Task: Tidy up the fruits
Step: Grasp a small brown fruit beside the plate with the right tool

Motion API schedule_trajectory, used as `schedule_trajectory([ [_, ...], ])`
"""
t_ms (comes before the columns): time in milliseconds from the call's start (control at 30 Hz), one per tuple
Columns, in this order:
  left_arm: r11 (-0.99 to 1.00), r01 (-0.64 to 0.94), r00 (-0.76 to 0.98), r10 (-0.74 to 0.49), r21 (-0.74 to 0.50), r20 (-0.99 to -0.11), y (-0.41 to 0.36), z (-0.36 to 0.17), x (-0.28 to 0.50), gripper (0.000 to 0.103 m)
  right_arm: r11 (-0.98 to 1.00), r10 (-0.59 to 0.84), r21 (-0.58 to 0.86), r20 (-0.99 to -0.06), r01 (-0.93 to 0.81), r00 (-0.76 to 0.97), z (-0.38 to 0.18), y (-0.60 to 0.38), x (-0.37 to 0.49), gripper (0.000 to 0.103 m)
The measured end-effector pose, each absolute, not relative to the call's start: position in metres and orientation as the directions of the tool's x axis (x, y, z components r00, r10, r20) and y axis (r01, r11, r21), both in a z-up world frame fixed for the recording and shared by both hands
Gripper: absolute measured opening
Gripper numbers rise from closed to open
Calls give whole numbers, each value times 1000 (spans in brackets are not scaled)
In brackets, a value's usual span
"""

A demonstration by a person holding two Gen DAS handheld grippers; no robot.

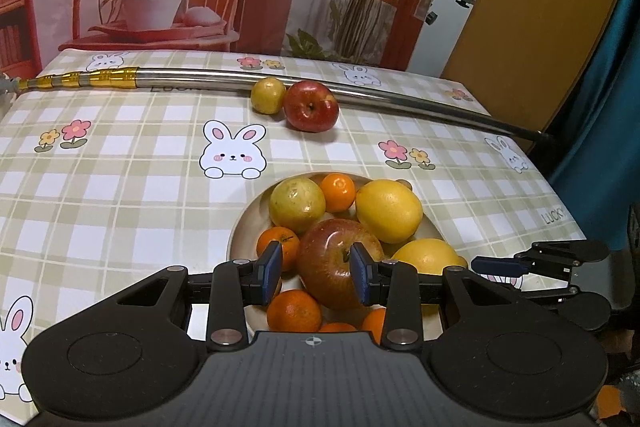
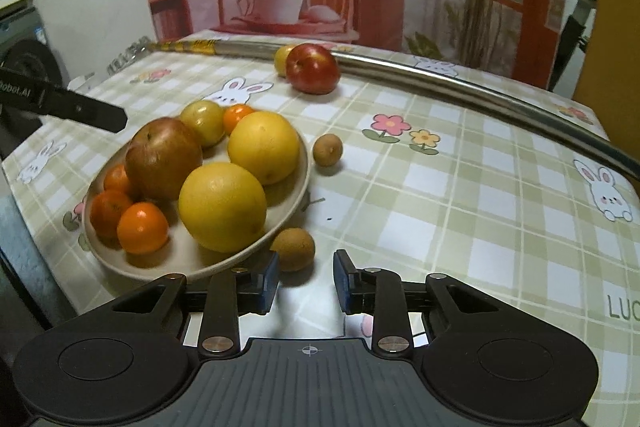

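Fruit fills the round cream plate (image 2: pixel 298 183) on the green-checked bunny tablecloth (image 2: pixel 460 211): a large reddish apple (image 1: pixel 340 263), two big yellow citrus, a pale yellow-green fruit and several small oranges. Two small brown fruits (image 2: pixel 293 249) lie on the cloth just beside the plate's rim. Farther back, a red apple (image 1: pixel 311 106) and a small yellow fruit (image 1: pixel 268 95) touch a long steel rod (image 1: pixel 400 99). The left gripper (image 1: pixel 315 277) hangs over the plate, jaws apart and empty. The right gripper (image 2: pixel 306 277) holds nothing, its jaws at their narrowest with a gap left.
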State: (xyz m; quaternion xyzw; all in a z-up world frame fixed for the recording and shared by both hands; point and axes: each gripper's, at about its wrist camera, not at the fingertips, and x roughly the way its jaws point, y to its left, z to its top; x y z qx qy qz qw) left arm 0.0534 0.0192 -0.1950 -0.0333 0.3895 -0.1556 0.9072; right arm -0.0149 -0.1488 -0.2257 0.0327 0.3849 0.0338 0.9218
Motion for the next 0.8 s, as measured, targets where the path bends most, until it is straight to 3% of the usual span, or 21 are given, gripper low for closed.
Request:
schedule_trajectory([
  [800,949,250,635,-310,-192,-707,15,-197,59,39,998,57,38,-712,-43,700,-235,-155,21,26],
])
